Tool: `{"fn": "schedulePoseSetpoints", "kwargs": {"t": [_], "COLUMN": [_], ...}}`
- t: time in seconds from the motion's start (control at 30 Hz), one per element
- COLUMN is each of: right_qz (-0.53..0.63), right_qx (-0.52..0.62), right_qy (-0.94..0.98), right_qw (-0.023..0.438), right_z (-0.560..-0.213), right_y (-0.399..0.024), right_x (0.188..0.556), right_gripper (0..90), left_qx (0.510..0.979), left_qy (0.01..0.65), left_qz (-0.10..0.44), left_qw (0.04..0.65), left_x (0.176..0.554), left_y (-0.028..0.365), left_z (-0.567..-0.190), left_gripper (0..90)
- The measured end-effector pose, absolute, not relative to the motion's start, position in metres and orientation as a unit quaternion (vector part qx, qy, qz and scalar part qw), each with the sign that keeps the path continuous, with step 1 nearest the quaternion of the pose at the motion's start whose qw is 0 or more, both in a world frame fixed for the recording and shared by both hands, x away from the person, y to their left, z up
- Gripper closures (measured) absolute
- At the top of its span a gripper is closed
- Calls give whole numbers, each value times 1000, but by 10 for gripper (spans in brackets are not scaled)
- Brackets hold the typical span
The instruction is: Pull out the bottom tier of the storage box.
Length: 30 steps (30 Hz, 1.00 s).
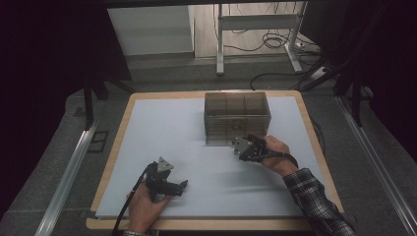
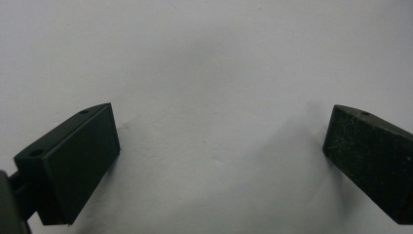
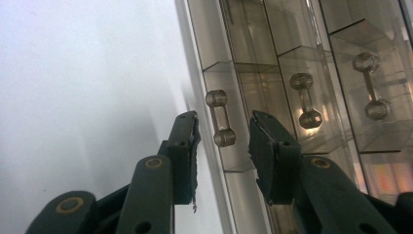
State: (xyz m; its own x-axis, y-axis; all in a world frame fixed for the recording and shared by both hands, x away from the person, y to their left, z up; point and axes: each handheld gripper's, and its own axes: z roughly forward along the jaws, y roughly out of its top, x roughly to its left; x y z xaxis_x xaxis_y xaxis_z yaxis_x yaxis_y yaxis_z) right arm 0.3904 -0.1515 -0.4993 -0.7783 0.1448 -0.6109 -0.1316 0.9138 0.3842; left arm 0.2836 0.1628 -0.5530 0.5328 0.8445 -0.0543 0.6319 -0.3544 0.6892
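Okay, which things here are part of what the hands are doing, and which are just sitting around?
In use:
- smoky clear plastic drawer cabinet
- its lowest drawer's clear dumbbell-shaped handle, between the right tongs, which are open and not pressing on it

Idle:
- left tongs, open over the pale blue mat
- white desk frame behind the table

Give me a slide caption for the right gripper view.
Right gripper with jaws open around the lowest drawer handle of a clear smoky drawer box, pads not touching it.
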Motion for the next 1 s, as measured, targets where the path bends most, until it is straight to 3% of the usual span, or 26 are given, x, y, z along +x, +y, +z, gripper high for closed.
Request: {"fn": "schedulePoseSetpoints", "kwargs": {"t": [0.47,0.8,1.0], "right_qz": [244,237,224], "right_qx": [32,35,29], "right_qy": [942,955,965], "right_qw": [228,177,134], "right_z": [-478,-470,-473], "right_y": [-170,-186,-196], "right_x": [418,442,461], "right_gripper": [623,623,687], "left_qx": [807,807,807], "left_qy": [458,458,458], "left_qz": [157,157,157], "left_qw": [338,338,338], "left_x": [283,283,283], "left_y": [163,163,163], "left_z": [-553,-553,-553], "left_gripper": [0,0,0]}}
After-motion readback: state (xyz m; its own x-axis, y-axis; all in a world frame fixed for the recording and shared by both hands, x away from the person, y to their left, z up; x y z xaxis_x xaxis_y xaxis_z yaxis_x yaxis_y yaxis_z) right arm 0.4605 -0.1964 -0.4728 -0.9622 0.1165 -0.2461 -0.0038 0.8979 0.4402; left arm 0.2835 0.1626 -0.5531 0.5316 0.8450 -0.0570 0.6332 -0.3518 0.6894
